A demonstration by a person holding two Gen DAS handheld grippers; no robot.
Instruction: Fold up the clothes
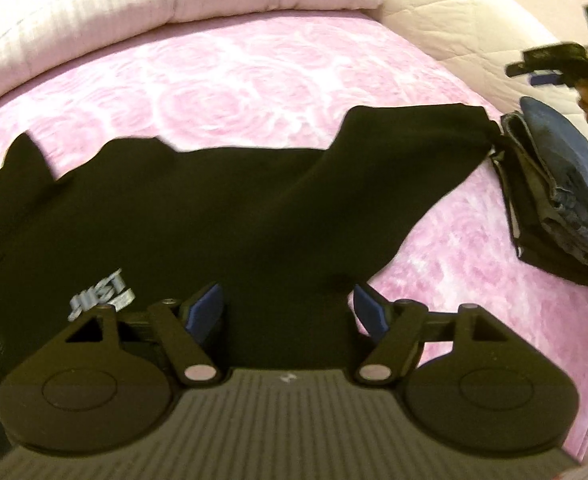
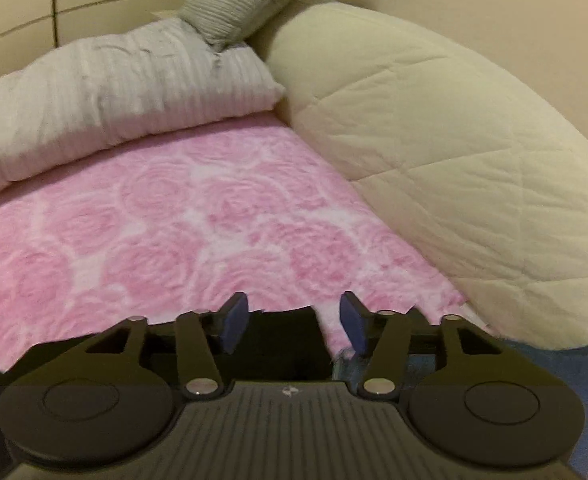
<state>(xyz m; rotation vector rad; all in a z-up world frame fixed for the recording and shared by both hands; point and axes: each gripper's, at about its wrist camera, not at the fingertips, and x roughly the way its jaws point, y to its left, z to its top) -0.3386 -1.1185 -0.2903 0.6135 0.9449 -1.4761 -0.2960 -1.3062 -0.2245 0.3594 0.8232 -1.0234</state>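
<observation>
Pink rose-print bedspread is seen in both views, backed by a striped pale duvet and a quilted cream pad along the far and right edges. Spread over the near half of the bed, a black garment with a silver "JUST" print is laid mostly flat, one sleeve stretched out to the right until its cuff sits just beside a stack of folded jeans. The step is judged to be the start of folding: the garment has been laid out but no fold is visible yet. The left gripper is held over the garment's body with jaws well apart; cloth lies under and between the blue pads, but nothing is pinched. The right gripper is likewise open and empty, poised over the black cuff edge where it meets pink cloth, with blue denim at lower right. For the next move, the sleeve would probably need to be pinched near the cuff and carried across the body. Not resolved: the garment's left side and hem are cut off, pad-to-cloth contact cannot be told, and blurred dark gear at the left view's upper right is unidentifiable.
</observation>
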